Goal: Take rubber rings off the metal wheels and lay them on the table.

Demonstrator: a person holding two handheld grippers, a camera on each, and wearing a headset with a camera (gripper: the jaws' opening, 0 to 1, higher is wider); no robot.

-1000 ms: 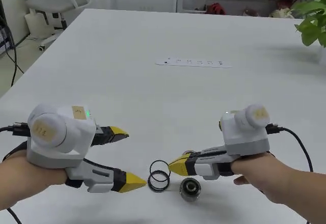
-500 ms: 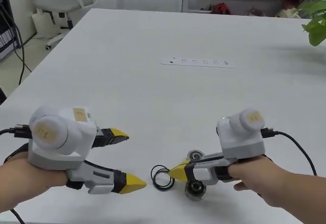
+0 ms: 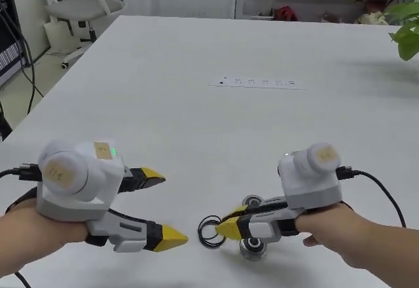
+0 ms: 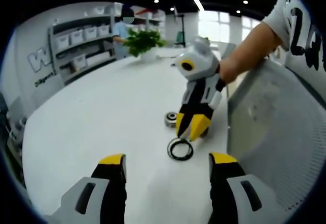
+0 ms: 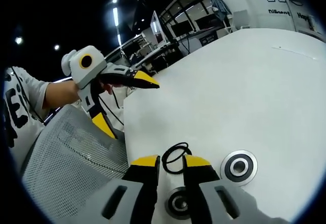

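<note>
Two black rubber rings [image 3: 211, 231], overlapped, near the white table [image 3: 196, 118] edge; two metal wheels [image 3: 253, 249] just beside. Right gripper [image 3: 226, 228]: narrowly parted at rings, gripping nothing. Left gripper [image 3: 163, 204]: wide, empty. Broad bare tabletop beyond

Wide passage is offered over the far table [image 3: 196, 72], where a flat power strip [image 3: 256, 82] is laid near the middle. Near the front edge, the gap between the wide-spread left gripper [image 3: 167, 207] and the narrowly parted right gripper [image 3: 226, 226] is partly taken up by the rubber rings [image 3: 209, 230]. Two metal wheels [image 3: 252, 201] are set just beside the right gripper's jaws.
</note>
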